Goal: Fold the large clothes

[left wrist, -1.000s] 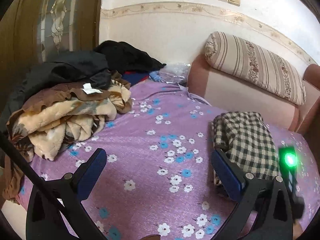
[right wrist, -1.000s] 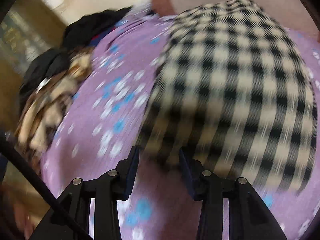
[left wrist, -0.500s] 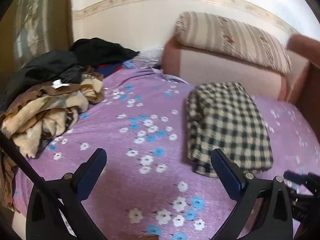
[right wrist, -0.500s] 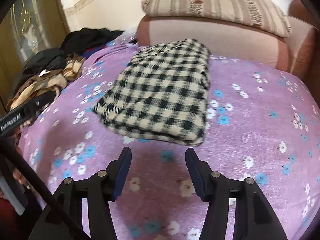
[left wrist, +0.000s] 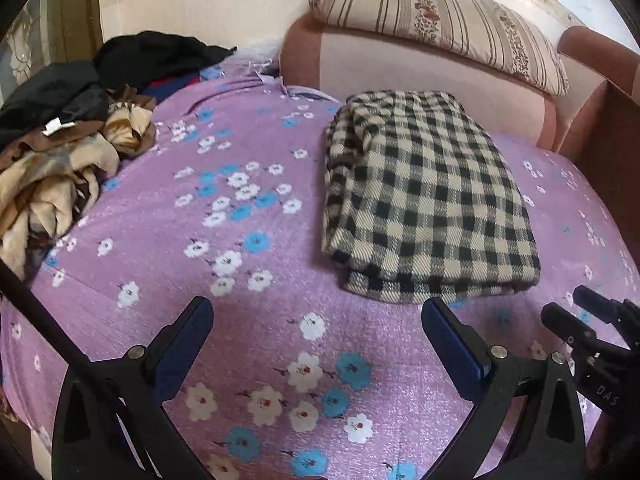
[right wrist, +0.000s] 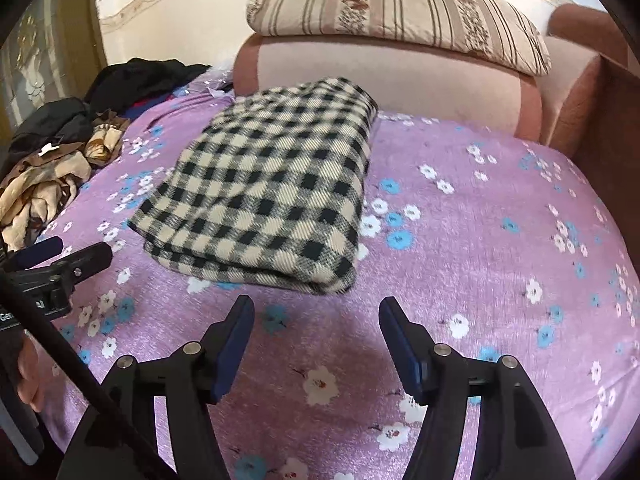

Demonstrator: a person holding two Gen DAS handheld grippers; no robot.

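Note:
A black-and-cream checked garment [left wrist: 424,196] [right wrist: 268,188] lies folded into a thick rectangle on the purple flowered bedsheet [left wrist: 240,264] [right wrist: 480,240]. My left gripper [left wrist: 316,316] stands open just in front of the garment's near edge, with only sheet between its fingers. My right gripper [right wrist: 316,308] hovers a little short of the folded near edge; its jaws are opening and hold nothing. The right gripper's tip [left wrist: 576,312] shows at the lower right of the left wrist view. The left gripper's fingers [right wrist: 72,258] reach in from the left of the right wrist view.
A heap of loose clothes, brown-and-cream [left wrist: 56,176] [right wrist: 44,184] with black ones [left wrist: 156,56] behind, fills the bed's far left. A pink headboard [left wrist: 420,64] [right wrist: 380,68] carries a striped bolster [left wrist: 440,12] [right wrist: 400,12]. A person's hand [right wrist: 24,376] shows at lower left.
The right gripper let go of the checked garment, pulled back from it and widened its jaws. The left gripper swung right and lower, so the folded garment now lies ahead of it.

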